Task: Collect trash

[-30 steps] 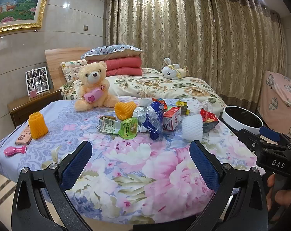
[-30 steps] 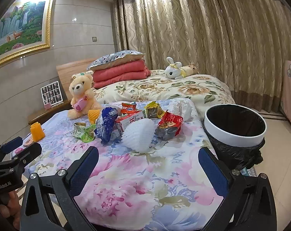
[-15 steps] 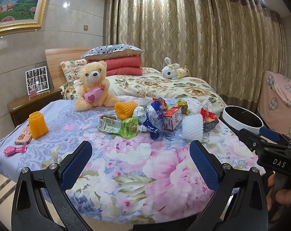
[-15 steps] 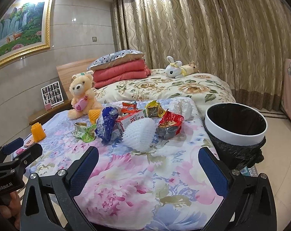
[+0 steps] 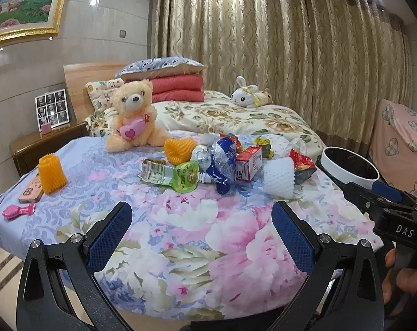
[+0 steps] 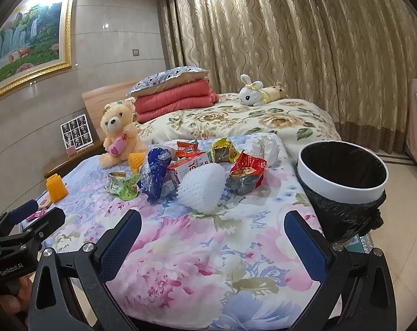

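- Floral cloth point(image 6: 181, 248) under both tongs: pink, white and lavender blooms.
- Foam net point(image 6: 203, 190) just ahead of the right tongs point(image 6: 212, 237): white.
- Bin point(image 6: 343, 190) to their right: white rim, black liner.
- Teddy point(image 5: 134, 115) far ahead of the left tongs point(image 5: 201, 229): peach, pink heart.

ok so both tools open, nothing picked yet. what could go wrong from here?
1. The trash is heaped: grabbing the white foam net may drag the red snack bag touching it.
2. The bin stands off the table edge, so a loose drop could hit the floor.
3. The pink phone and teddy bear share the cloth and could be binned by mistake.
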`<state>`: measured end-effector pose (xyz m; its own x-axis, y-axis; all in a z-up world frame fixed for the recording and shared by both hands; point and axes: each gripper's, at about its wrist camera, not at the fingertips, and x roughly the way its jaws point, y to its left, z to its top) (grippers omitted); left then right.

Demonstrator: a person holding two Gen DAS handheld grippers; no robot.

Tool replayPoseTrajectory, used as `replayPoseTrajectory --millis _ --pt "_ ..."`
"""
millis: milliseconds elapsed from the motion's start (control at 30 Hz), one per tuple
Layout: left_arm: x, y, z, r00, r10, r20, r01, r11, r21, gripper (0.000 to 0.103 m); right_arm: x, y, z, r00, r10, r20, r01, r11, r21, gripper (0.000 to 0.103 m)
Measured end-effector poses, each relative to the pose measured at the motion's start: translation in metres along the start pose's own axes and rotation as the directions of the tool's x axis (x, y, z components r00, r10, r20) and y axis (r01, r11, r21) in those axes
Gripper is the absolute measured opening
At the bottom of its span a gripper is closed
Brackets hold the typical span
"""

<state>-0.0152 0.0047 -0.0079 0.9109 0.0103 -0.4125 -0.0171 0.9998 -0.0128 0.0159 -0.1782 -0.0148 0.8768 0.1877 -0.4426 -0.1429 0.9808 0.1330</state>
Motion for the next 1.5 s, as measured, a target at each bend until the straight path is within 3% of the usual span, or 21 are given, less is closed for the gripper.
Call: replayPoseTrajectory --millis 367,733,1133,1267,1400,1467,1500 --pt "0.041 0.01 0.007 0.995 -0.037 -0.088 0.035 0.999 -0.029 0.1 0.034 -0.008 0.007 0.995 0.025 -0.093 -0.022 0.999 0.032 0.103" --pt "0.099 0.004 0.021 0.981 -0.074 -0.182 0.072 0.997 -0.015 0.094 0.082 -0.013 0.014 0.977 0.086 -0.196 -0.065 0.992 0.111 0.102" --pt "0.156 -0.004 0.036 0.956 -0.119 -0.268 0.115 0.993 -0.03 0.082 0.127 -0.023 0.019 0.95 0.117 -0.29 -0.071 0.984 0.162 0.085" --pt "0.176 -0.006 0.04 0.946 -0.134 -0.296 0.126 0.991 -0.043 0.071 0.14 -0.027 0.021 0.937 0.145 -0.317 -0.087 0.978 0.19 0.08" --pt "0.19 -0.011 0.038 0.933 -0.155 -0.326 0.147 0.988 -0.049 0.049 0.152 -0.026 0.02 0.923 0.18 -0.341 -0.112 0.971 0.21 0.071" --pt "0.195 -0.014 0.037 0.923 -0.181 -0.34 0.172 0.983 -0.057 0.03 0.156 -0.026 0.019 0.915 0.203 -0.348 -0.129 0.966 0.225 0.06" --pt "0.195 -0.015 0.036 0.921 -0.19 -0.339 0.182 0.982 -0.056 0.026 0.157 -0.026 0.019 0.912 0.214 -0.351 -0.138 0.963 0.231 0.05"
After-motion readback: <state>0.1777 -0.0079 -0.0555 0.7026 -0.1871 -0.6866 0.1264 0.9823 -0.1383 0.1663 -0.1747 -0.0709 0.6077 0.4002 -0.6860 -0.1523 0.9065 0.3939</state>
